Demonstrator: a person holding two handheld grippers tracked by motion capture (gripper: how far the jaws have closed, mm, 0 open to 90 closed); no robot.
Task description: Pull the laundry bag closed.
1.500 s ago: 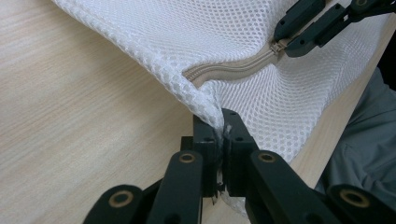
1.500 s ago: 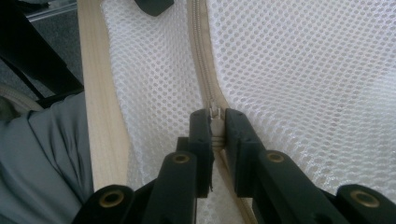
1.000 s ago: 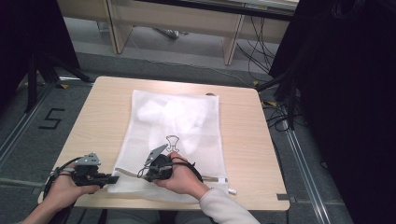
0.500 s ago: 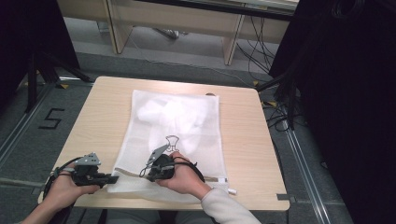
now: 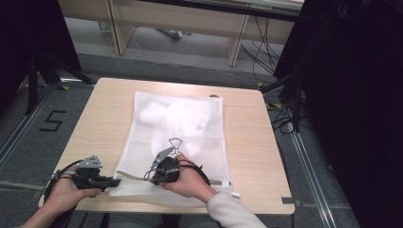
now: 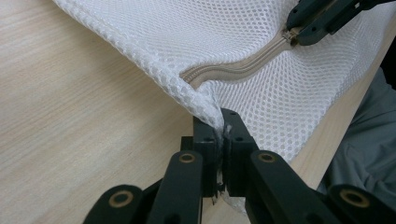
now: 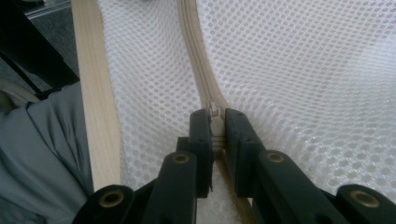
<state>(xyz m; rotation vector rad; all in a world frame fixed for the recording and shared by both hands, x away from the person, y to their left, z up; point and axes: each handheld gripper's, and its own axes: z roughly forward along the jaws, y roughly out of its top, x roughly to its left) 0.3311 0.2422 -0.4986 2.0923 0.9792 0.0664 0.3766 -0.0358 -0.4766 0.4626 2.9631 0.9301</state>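
Left gripper (image 6: 219, 135) pinches the honeycomb mesh bag's (image 5: 180, 123) corner; lower centre, right gripper (image 7: 215, 128) clamps what looks like the beige zipper's (image 7: 198, 60) slider.

Soft, even light falls on the desk (image 5: 247, 142); shadows are faint. Left and right surroundings go near black. Both tool views blur slightly at near edges.

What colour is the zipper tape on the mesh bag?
Beige zipper tape on the white mesh bag; clearest in the left gripper view.
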